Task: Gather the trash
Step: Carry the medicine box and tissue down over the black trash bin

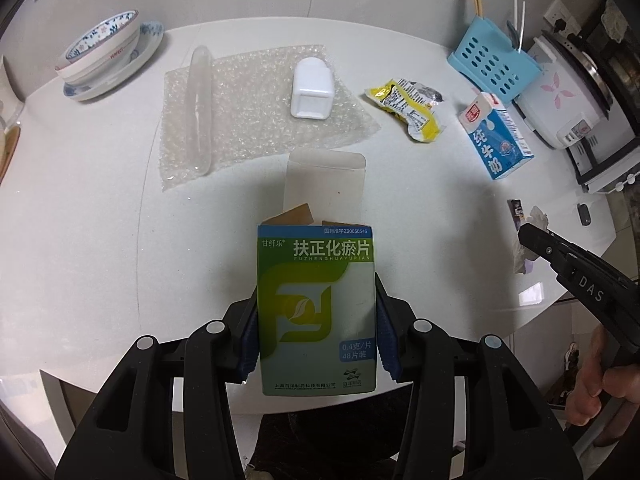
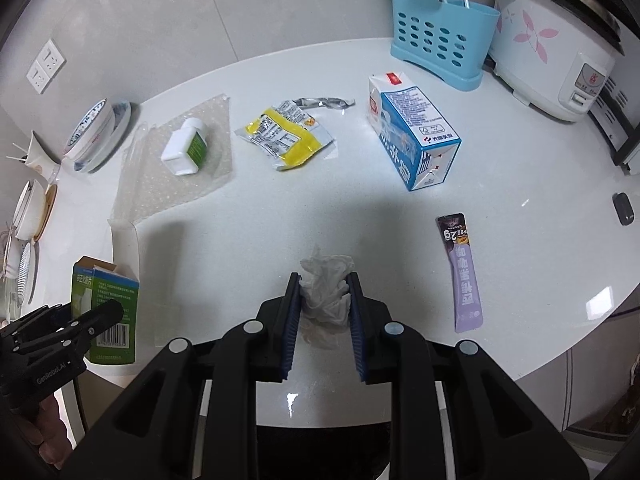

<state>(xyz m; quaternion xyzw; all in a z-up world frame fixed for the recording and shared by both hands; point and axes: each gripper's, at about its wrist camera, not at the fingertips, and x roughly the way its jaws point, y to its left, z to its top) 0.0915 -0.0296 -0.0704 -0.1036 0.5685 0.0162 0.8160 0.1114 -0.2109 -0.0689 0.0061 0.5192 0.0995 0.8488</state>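
My left gripper is shut on a green and white medicine box with its top flap open, held above the white counter. My right gripper is shut on a crumpled white tissue, also lifted off the counter. The same box shows at the lower left of the right wrist view. Trash still lying on the counter: a yellow snack wrapper, a blue milk carton, a purple sachet, a white bottle and a sheet of bubble wrap.
Stacked patterned bowls sit at the back left. A blue utensil holder and a white rice cooker stand at the back right. A small dark object lies near the right edge. A person's hand holds the right gripper.
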